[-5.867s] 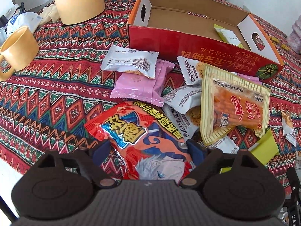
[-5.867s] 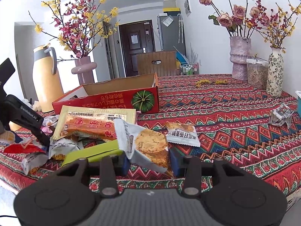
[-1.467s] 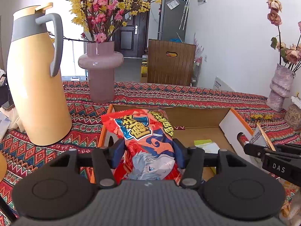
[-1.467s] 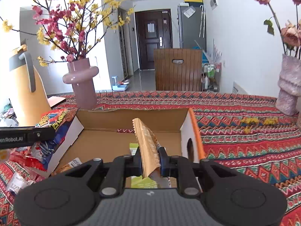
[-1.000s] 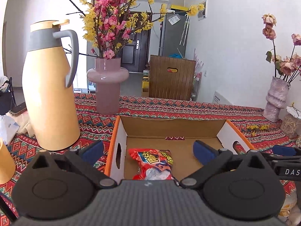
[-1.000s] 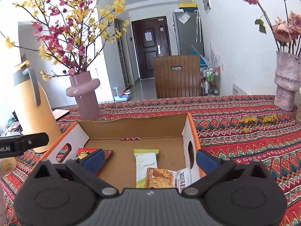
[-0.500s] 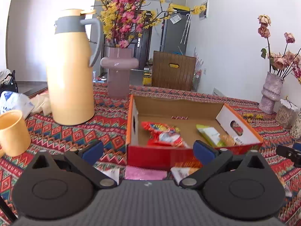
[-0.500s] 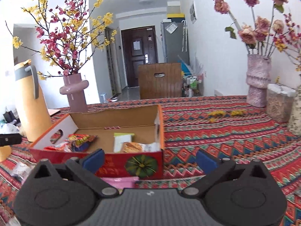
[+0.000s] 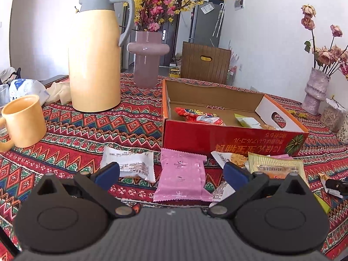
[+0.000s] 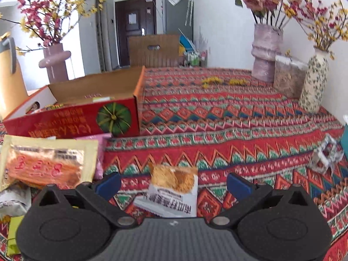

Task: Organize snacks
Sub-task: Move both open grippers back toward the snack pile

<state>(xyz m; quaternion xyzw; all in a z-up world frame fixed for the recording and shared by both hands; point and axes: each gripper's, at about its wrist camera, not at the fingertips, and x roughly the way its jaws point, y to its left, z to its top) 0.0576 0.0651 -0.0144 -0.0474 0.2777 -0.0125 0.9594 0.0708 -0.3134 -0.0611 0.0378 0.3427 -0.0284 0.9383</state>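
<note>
The red cardboard box point(image 9: 228, 138) stands on the patterned cloth and holds a red chip bag point(image 9: 199, 116), a green-white packet point(image 9: 248, 121) and a cookie packet. My left gripper point(image 9: 171, 173) is open and empty above a pink packet point(image 9: 182, 177), with a white packet point(image 9: 130, 163) to its left and a yellow packet point(image 9: 276, 167) to its right. My right gripper point(image 10: 173, 184) is open and empty over a white cookie packet point(image 10: 171, 192). The box point(image 10: 71, 119) and the yellow packet point(image 10: 45, 165) lie to the right gripper's left.
A yellow thermos jug point(image 9: 95, 50), a pink vase point(image 9: 146, 61) and a yellow mug point(image 9: 22, 122) stand left of the box. Vases point(image 10: 266, 52) and a jar point(image 10: 289, 76) stand at the far right. A small wire ornament point(image 10: 325, 156) lies right of my right gripper.
Both grippers let go of their snacks into the box, then drew back and dropped low over the loose packets in front of it.
</note>
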